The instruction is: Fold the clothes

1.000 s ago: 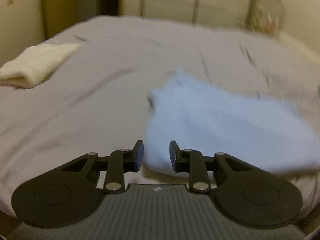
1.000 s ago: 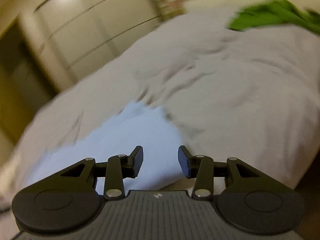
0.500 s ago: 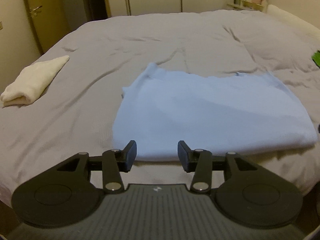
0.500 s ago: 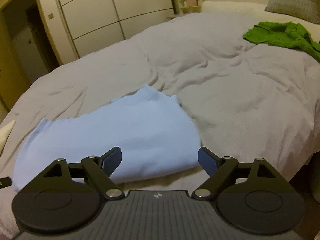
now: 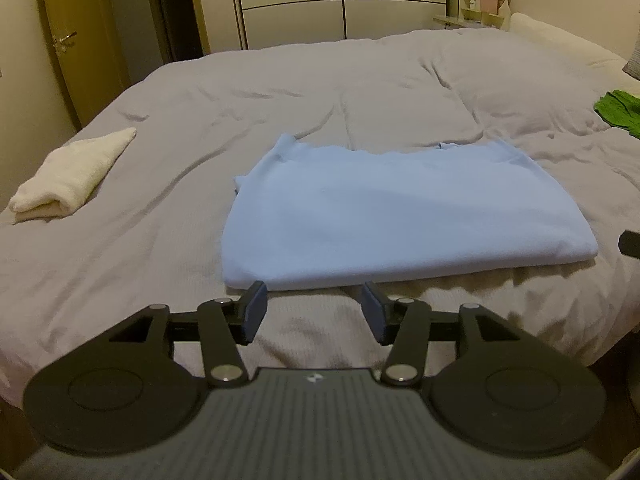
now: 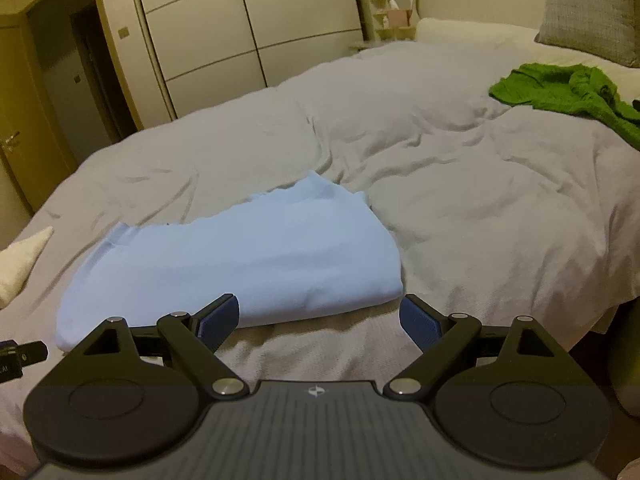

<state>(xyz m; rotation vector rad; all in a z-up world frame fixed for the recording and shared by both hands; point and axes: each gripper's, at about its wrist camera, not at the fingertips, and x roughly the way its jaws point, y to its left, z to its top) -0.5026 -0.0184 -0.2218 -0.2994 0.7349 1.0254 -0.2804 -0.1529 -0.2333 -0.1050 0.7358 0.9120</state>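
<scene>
The light blue garment (image 5: 400,208) lies flat on the grey duvet (image 5: 360,80) of the bed, near its front edge, already doubled into a broad rectangle with a thick rolled fold along its right end. Its long axis runs left to right across both views, so its near hem lies crosswise, straight ahead of both tools. The left gripper (image 5: 312,312) hovers just short of that hem toward its left part, jaws moderately apart and holding nothing. The right gripper (image 6: 320,320) hovers just short of the right part, by the folded corner, jaws spread wider and also empty. Each hand is thus nearer its own end of the rectangle.

A folded cream towel (image 5: 72,172) sits well apart to the left, and a crumpled green knit sweater (image 6: 560,88) lies loose far off to the right, near the grey pillow (image 6: 588,8).

In my judgement the blue piece could be a finished fold just let go or one awaiting a further halving; the pictures fit both
</scene>
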